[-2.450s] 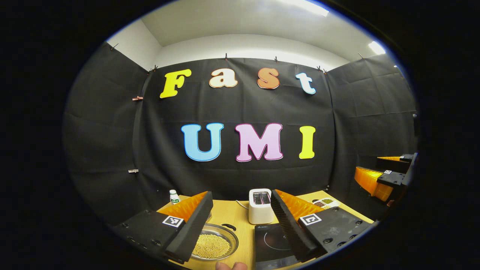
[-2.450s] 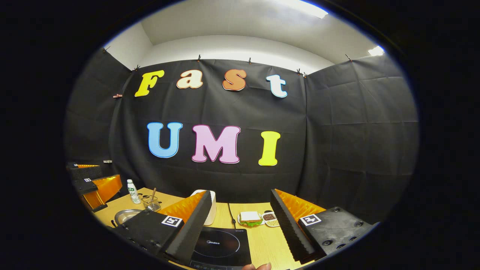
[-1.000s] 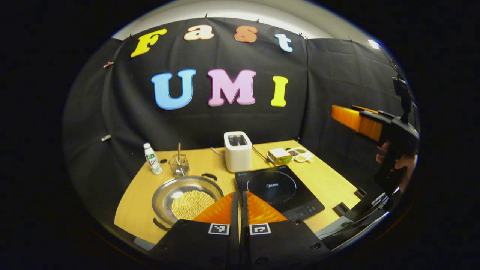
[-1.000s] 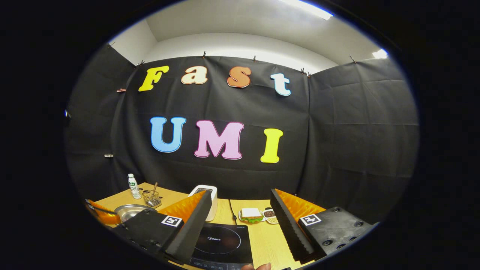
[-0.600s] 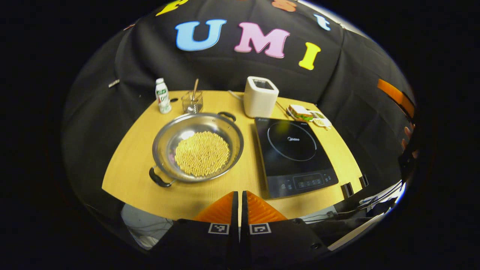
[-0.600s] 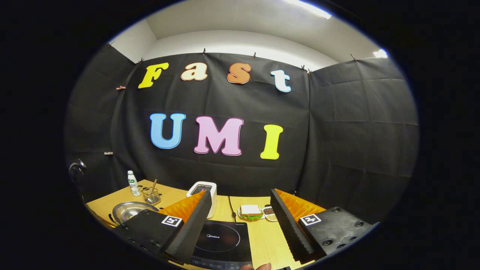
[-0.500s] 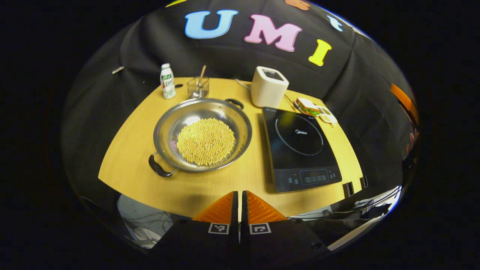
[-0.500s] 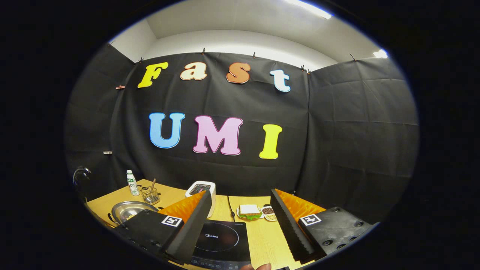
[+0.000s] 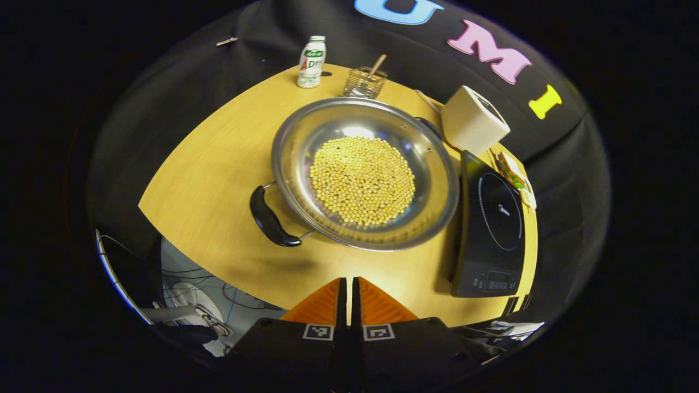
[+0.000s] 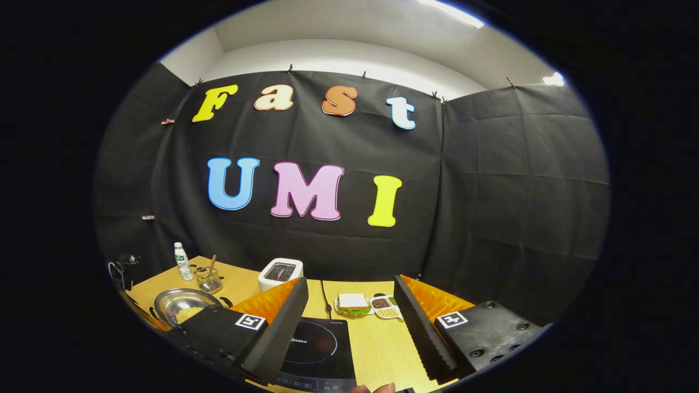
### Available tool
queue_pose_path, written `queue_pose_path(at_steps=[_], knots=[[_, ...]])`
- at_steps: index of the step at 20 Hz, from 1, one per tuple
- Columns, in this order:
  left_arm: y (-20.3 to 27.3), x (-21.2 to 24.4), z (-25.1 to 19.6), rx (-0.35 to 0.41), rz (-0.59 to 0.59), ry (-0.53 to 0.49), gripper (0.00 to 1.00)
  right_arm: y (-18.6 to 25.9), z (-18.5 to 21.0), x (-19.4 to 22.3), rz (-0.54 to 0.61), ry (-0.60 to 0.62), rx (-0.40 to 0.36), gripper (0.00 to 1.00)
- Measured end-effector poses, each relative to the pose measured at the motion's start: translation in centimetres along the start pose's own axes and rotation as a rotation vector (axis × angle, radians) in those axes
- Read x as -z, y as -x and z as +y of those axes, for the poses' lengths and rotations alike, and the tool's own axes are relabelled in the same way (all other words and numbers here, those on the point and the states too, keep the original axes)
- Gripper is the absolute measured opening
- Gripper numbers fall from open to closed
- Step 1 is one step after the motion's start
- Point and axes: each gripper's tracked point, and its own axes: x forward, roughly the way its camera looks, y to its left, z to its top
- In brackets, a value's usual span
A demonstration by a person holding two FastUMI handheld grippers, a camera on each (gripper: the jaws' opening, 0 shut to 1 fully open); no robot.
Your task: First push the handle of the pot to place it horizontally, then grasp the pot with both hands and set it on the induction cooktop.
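A steel pot (image 9: 365, 172) filled with yellow beans sits on the wooden table (image 9: 218, 164). Its near black handle (image 9: 268, 218) points toward the front left edge, and the far handle (image 9: 431, 126) lies by the toaster. The black induction cooktop (image 9: 491, 218) is just right of the pot. My left gripper (image 9: 348, 289) is shut and empty, hovering above the table's front edge, short of the pot. In the right gripper view the right gripper (image 10: 349, 314) stands open over the cooktop (image 10: 317, 349), with the pot (image 10: 180, 305) far to its left.
A white toaster (image 9: 474, 120), a small bottle (image 9: 312, 61) and a wire cup with a stick (image 9: 365, 82) stand along the back of the table. A sandwich plate (image 10: 352, 304) and a small dish (image 10: 385, 307) lie behind the cooktop. Cables hang below the table's front edge.
The left gripper, shut since a second ago, has tilted down and moved in toward the pot, which now looms larger. The right gripper stays open and has barely shifted.
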Motion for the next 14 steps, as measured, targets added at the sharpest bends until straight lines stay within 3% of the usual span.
queue_pose_path(at_steps=[9, 14], knots=[[-3.4, -2.8, 3.5, -0.017, 0.072, 0.231, 0.05, -1.4, -0.1, 1.0, 0.023, 0.015, 0.018, 0.98], [-3.5, -3.8, 5.1, -0.046, 0.082, 0.257, 0.05, -2.0, 0.1, 1.6, 0.034, 0.025, 0.019, 0.98]])
